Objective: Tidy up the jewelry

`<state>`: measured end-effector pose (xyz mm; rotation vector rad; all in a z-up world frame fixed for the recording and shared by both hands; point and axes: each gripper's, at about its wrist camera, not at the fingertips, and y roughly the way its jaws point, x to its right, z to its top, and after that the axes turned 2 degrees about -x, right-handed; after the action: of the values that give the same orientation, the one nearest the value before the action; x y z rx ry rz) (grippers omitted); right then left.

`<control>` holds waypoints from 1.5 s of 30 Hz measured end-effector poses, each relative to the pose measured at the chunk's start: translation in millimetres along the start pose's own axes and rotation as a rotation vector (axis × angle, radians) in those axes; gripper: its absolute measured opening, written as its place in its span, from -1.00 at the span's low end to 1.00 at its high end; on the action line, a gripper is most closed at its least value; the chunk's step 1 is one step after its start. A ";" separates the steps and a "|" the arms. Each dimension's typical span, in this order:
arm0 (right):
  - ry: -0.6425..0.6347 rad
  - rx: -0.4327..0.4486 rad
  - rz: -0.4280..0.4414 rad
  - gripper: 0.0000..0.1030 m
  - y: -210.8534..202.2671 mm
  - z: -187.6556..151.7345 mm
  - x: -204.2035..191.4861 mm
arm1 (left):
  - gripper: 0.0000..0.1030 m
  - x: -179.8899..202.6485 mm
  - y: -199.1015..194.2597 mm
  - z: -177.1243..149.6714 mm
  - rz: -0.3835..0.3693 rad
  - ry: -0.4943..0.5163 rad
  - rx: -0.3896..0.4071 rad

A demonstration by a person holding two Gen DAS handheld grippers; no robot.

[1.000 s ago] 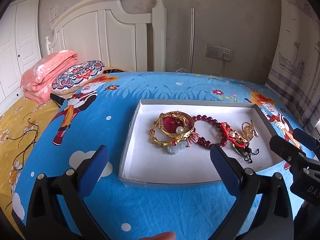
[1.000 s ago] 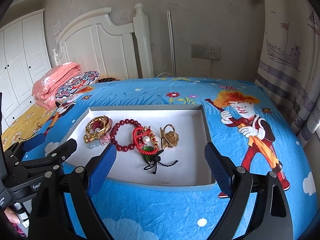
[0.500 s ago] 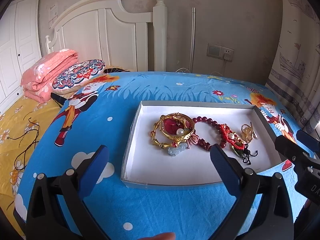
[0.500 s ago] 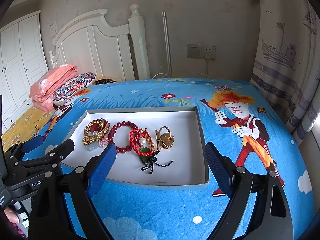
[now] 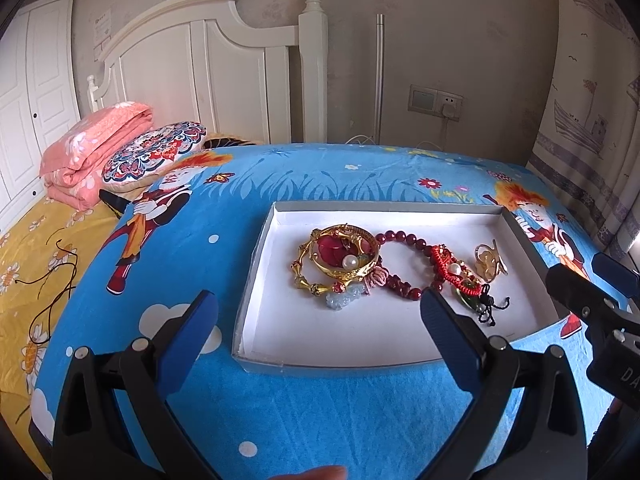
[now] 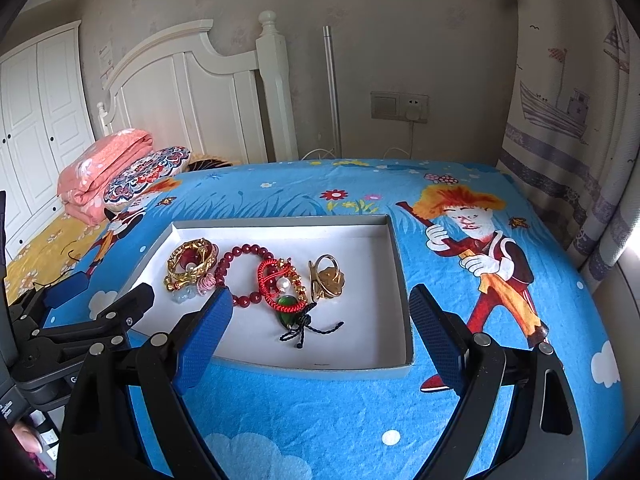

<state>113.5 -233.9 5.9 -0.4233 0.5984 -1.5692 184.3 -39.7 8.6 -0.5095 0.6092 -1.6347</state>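
A shallow white box (image 5: 280, 336) (image 6: 376, 344) lies on the blue bedspread. In it lie gold bangles (image 5: 340, 256) (image 6: 192, 268), a dark red bead bracelet (image 5: 404, 284) (image 6: 236, 260), a red cord bracelet with a green pendant (image 5: 460, 280) (image 6: 280, 292) and a gold ring (image 5: 490, 262) (image 6: 326, 278). My left gripper (image 5: 318, 312) is open and empty, near the box's front left. My right gripper (image 6: 320, 308) is open and empty, above the box's front edge. Each gripper shows at the edge of the other's view.
The blue cartoon bedspread (image 5: 192, 216) covers the bed. A folded pink blanket (image 5: 88, 144) and a patterned round cushion (image 5: 154, 154) lie at the far left by the white headboard (image 5: 208, 68). A curtain (image 6: 580, 120) hangs on the right. A yellow sheet (image 5: 24, 264) lies left.
Both grippers have drawn back a little from the box, so it sits slightly farther and smaller in both views. The jewelry has not moved. Both grippers stay open.
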 end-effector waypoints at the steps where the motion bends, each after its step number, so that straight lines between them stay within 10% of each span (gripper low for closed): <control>1: 0.001 0.000 0.001 0.64 0.0 -0.1 0.2 | 0.91 0.3 0.0 -0.2 -0.001 0.001 0.000; 45: -0.012 0.012 0.011 0.64 -7.0 -0.8 -4.4 | 0.91 3.8 9.2 0.3 -0.020 0.001 -0.045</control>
<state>107.9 -229.2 9.9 -0.4196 0.5812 -1.5579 190.9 -44.5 2.9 -0.5492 0.6452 -1.6430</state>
